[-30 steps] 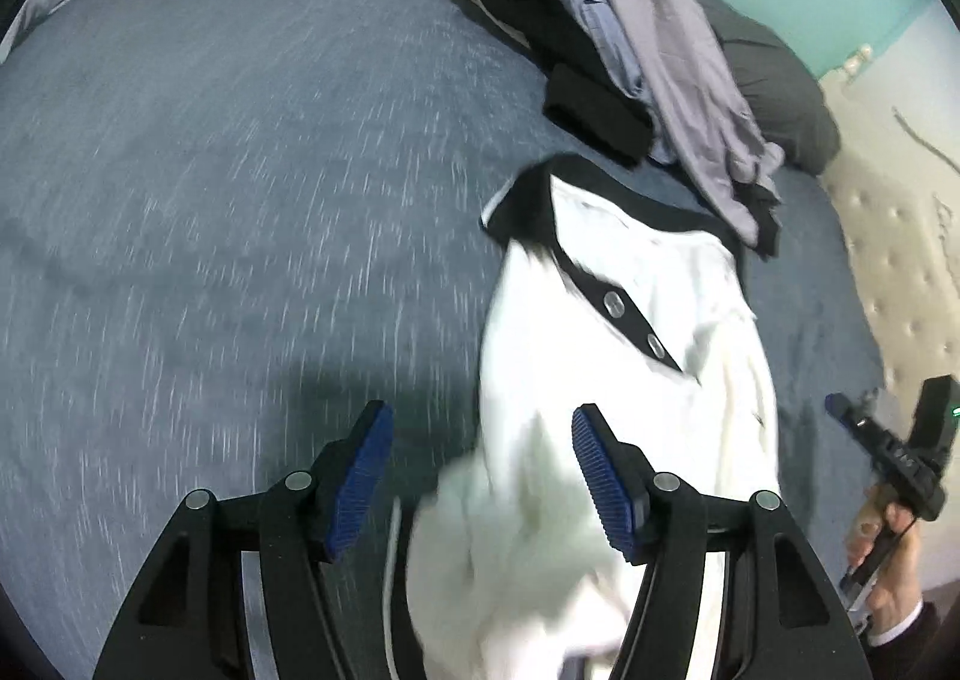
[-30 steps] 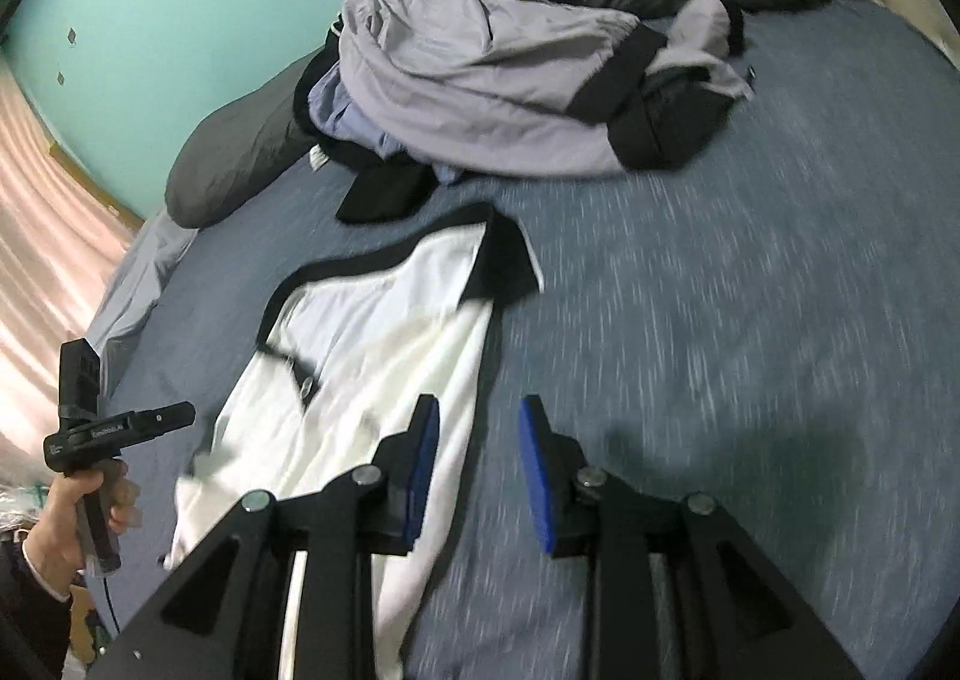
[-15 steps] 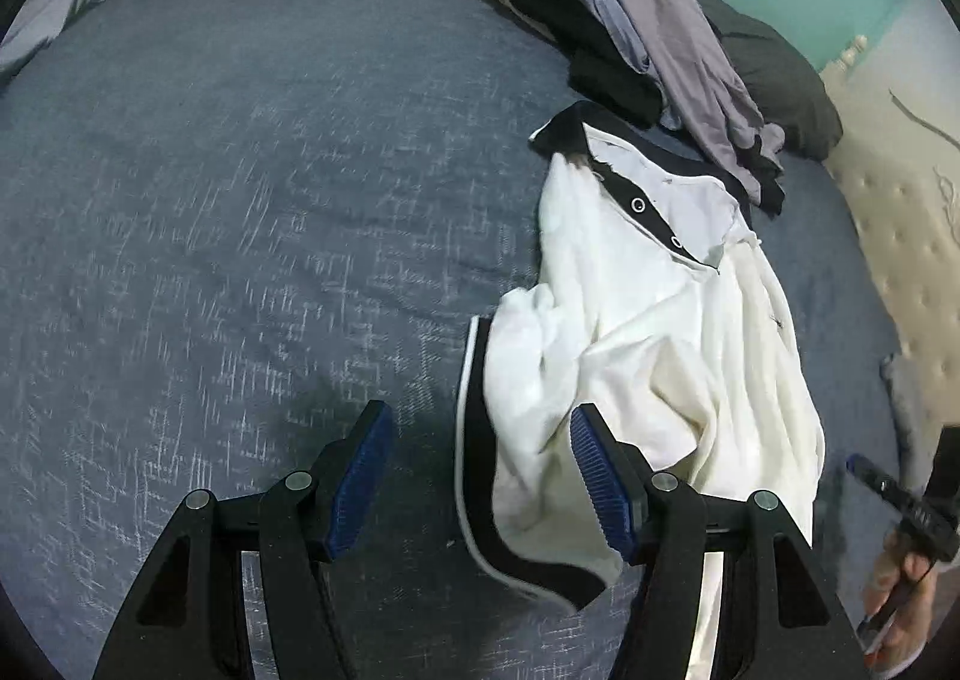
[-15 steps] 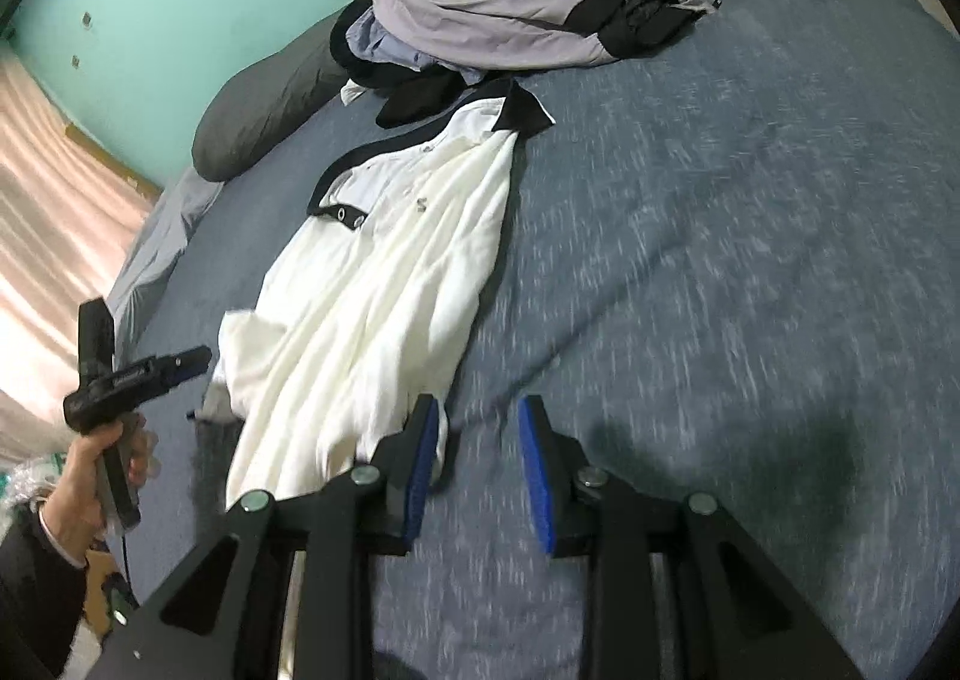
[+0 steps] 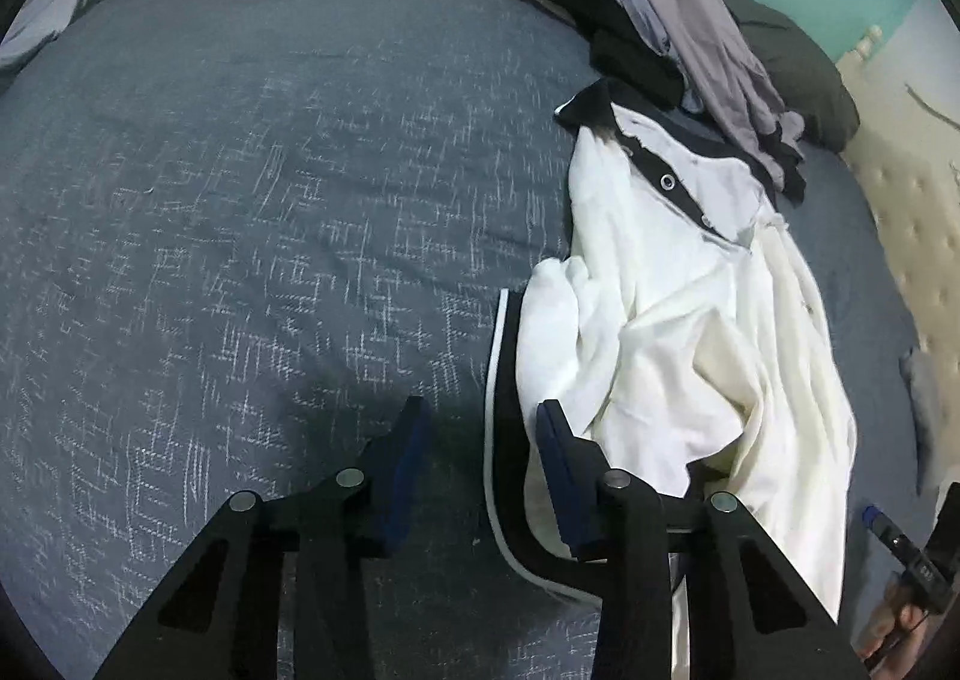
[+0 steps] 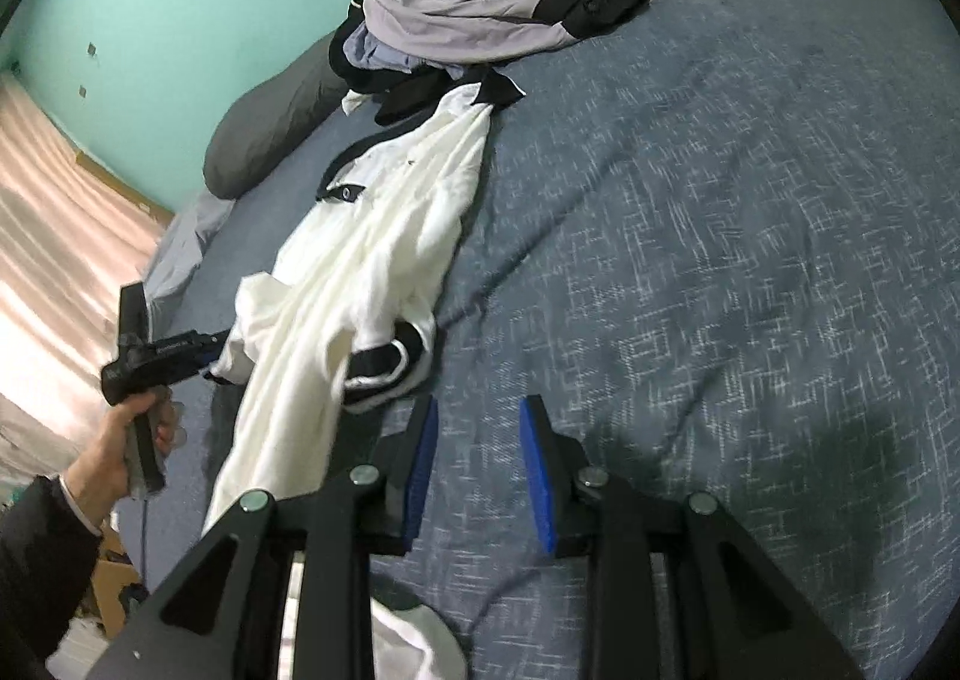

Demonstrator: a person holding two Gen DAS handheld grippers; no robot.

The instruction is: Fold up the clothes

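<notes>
We've got the white polo shirt (image 5: 678, 332) lying rumpled lengthwise on the blue bedspread (image 5: 240, 200), collar toward the far clothes pile (image 6: 480, 14), with left gripper (image 5: 480, 440) and right gripper (image 6: 477, 440) both spread empty near its hem, likely ready to straighten it.

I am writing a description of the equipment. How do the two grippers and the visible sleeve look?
Both grippers, the left and the right, have matte black frames with triangular cut-outs, round silver bolts at the joints and flat blue pads on the inner faces of the fingers. Seen from the side, the left gripper has a black pistol-style handle. The sleeve is dark, with a light cuff edge.
</notes>
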